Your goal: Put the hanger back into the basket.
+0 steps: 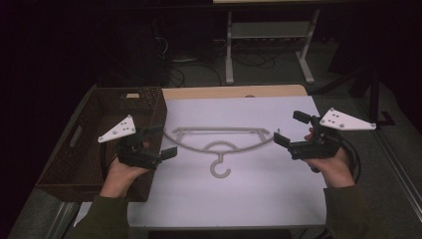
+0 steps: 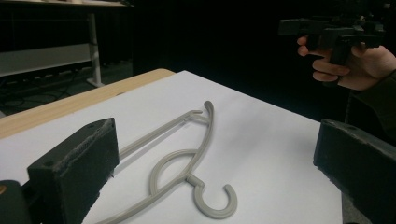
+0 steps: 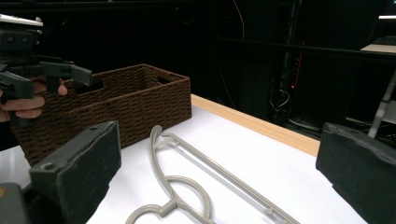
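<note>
Both tools stand with jaws spread wide and nothing between the pads: the left gripper (image 1: pixel 155 142) hangs just above the near corner of the basket and the left end of the hanger, the right gripper (image 1: pixel 292 130) just off the hanger's right end, neither touching it. In the left gripper view the two black padded jaws frame the pale grey plastic clothes hanger (image 2: pixel 184 161) with open air on either side; the right gripper view shows the same spread, the hanger (image 3: pixel 187 186) lying flat below. Judged from this stance, the step in hand is the approach, with no grasp yet made. The hanger (image 1: pixel 221 143) rests flat on the white sheet (image 1: pixel 249 194) that covers the wooden table (image 1: pixel 234 91), hook toward the person, straight bar on the far side. The dark brown woven rectangular basket (image 1: pixel 74 164) sits at the table's left edge, its right wall just beside the hanger's left shoulder; it appears empty. The next move, in my assessment, calls for lowering a gripper over one arm of the hanger so the thin bar sits between the pads before closing; a flat, slender piece on a smooth sheet may slide if caught off-centre.
</note>
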The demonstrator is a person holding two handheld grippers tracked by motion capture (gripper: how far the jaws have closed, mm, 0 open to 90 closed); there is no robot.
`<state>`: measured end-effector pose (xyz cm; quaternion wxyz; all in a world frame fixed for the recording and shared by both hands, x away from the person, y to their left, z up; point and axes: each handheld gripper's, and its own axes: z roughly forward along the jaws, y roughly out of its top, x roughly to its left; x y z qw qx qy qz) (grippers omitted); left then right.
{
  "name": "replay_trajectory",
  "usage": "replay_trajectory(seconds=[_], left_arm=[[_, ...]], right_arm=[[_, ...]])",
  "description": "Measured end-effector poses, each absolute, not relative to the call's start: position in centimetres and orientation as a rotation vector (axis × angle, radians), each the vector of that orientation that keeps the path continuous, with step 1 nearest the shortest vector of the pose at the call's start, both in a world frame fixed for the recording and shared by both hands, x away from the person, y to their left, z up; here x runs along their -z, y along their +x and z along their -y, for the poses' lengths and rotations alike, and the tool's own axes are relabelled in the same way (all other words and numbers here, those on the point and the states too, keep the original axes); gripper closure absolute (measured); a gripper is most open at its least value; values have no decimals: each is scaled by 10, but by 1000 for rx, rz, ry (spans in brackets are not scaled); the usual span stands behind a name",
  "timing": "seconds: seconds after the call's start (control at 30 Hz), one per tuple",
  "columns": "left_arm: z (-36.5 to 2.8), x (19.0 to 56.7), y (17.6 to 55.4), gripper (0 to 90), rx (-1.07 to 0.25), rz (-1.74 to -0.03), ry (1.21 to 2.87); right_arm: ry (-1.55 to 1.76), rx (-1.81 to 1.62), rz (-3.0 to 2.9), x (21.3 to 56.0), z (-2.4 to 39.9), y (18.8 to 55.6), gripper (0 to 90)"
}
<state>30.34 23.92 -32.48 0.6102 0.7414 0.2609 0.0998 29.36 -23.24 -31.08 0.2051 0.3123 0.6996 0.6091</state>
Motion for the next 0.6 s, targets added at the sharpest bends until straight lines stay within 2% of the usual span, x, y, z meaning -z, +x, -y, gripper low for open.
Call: replay_trajectory(seconds=[0.4,0.6], left_arm=[[-209,329,299,0,-190,-556,1764],[-195,338,298,0,-167,-544,1801]], right_arm=[[864,-1624,-2051,316,221,301,0],[850,-1570,-2162,324,203,316,100]])
